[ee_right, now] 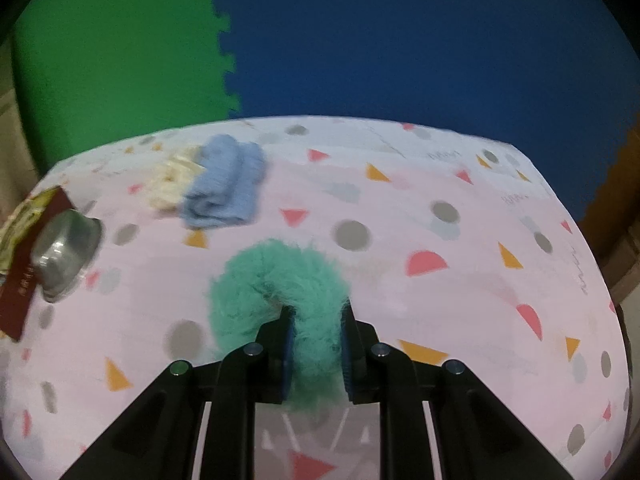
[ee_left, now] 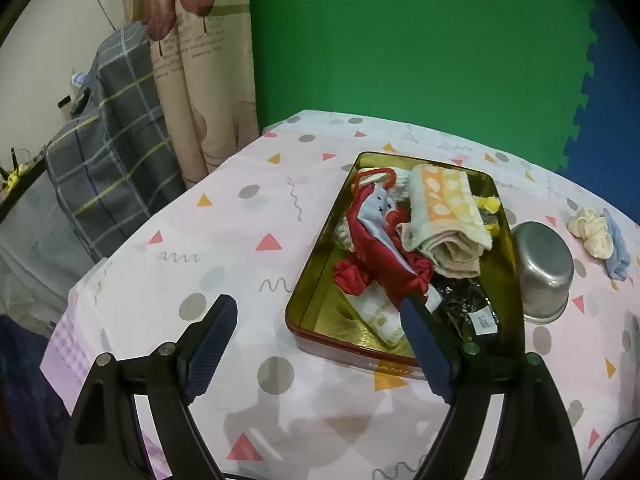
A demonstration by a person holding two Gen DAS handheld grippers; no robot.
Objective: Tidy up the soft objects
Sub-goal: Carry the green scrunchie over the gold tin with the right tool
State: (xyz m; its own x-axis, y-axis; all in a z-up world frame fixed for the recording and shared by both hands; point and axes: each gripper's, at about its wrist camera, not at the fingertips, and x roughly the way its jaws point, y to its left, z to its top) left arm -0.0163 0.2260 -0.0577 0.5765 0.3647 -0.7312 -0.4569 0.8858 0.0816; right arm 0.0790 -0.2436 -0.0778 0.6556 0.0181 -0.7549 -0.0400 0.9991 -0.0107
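Observation:
A gold tin box [ee_left: 316, 308] with a dark red rim sits on the patterned tablecloth, holding a red cloth [ee_left: 376, 260], a folded orange-and-white towel [ee_left: 444, 208] and other soft items. My left gripper [ee_left: 320, 320] stands open just in front of the tin's near left corner, with nothing between its fingers. In the right wrist view my right gripper [ee_right: 318, 320] is shut on a fluffy teal scrunchie [ee_right: 276, 272], which loops out ahead of the pads. A folded blue cloth [ee_right: 224, 188] [ee_left: 616, 252] and a cream scrunchie [ee_right: 172, 184] [ee_left: 592, 232] lie farther back on the table.
An upturned metal bowl [ee_left: 540, 272] [ee_right: 64, 248] rests against the tin's right side. Green and blue foam mats form the wall behind. A curtain [ee_left: 200, 80] and a plaid-covered object [ee_left: 108, 160] stand left of the table. The table's edges lie near on the left and right.

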